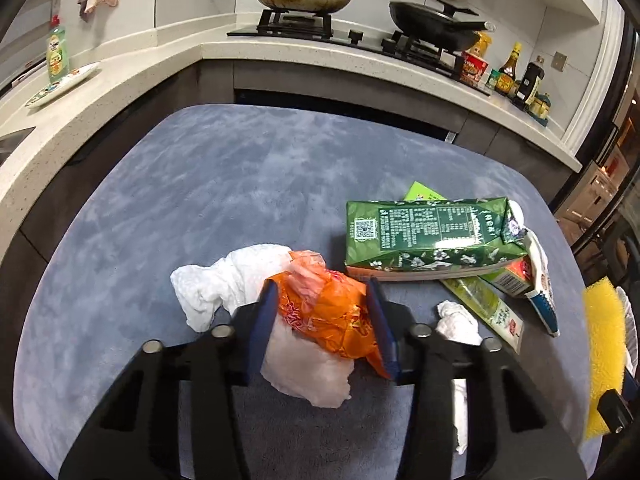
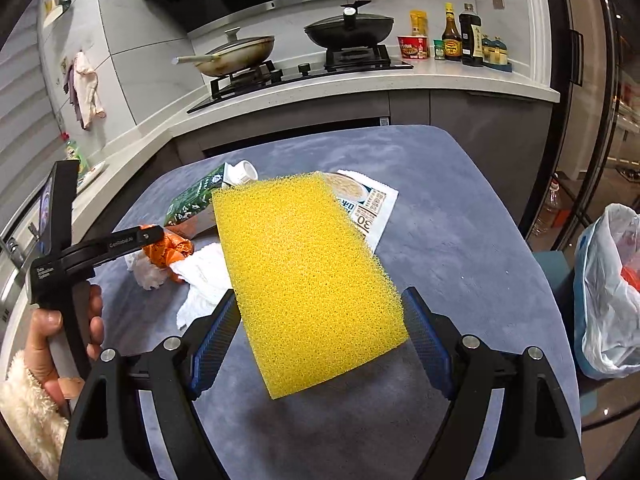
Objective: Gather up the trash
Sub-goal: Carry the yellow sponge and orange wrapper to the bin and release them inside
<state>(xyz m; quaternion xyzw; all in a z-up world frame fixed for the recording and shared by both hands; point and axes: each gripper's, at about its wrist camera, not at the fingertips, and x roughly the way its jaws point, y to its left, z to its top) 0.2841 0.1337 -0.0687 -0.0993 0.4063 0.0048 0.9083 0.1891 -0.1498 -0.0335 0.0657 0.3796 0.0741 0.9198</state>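
Left tongs [image 1: 326,312] clamped on the orange wrapper [image 1: 328,308] over the blue tabletop [image 1: 224,184]; right tongs [image 2: 320,320] gripped the yellow sponge [image 2: 304,276] across its width, lifted clear.

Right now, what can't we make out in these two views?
- Left wrist view: the tissue runs under a left gripper finger; its lower part is hidden.
- Left wrist view: the sponge is cut off by the right edge.
- Right wrist view: the sponge in the right gripper covers most of the carton and packet.
- Right wrist view: the bag is cut by the edge; its contents are unclear.
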